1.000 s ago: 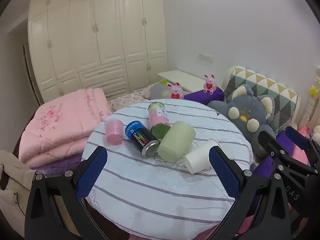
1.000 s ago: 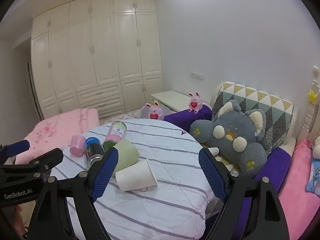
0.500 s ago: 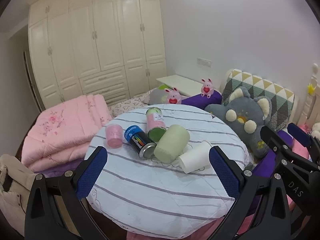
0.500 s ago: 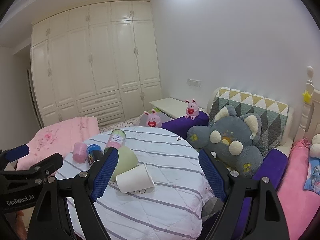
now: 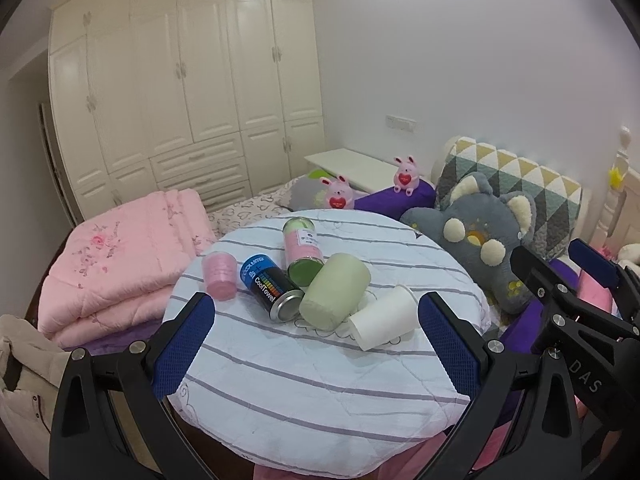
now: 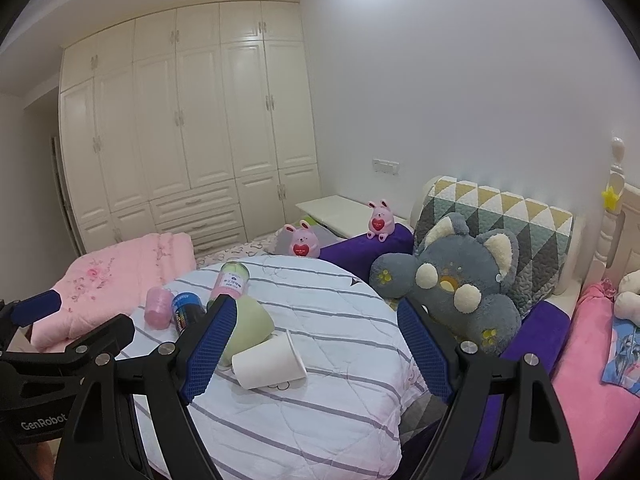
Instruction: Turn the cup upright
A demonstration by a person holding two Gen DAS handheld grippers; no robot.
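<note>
A white paper cup (image 5: 384, 317) lies on its side on the round table with the striped white cloth (image 5: 304, 380). It also shows in the right wrist view (image 6: 269, 366), mouth facing right. My left gripper (image 5: 316, 344) is open and empty, held above the table's near edge, short of the cup. My right gripper (image 6: 316, 350) is open and empty, back from the cup, which lies between its fingers in view. The right gripper also shows at the right of the left wrist view (image 5: 576, 276).
Next to the cup lie a pale green cylinder (image 5: 335, 296), a black and blue can (image 5: 270, 285), a pink and green tube (image 5: 303, 250) and a pink cup (image 5: 219, 275). A grey plush (image 5: 480, 236), pillows and a folded pink quilt (image 5: 120, 256) surround the table.
Both grippers have pulled back and risen, so the table and cup look smaller and farther. Nothing on the table has moved.
</note>
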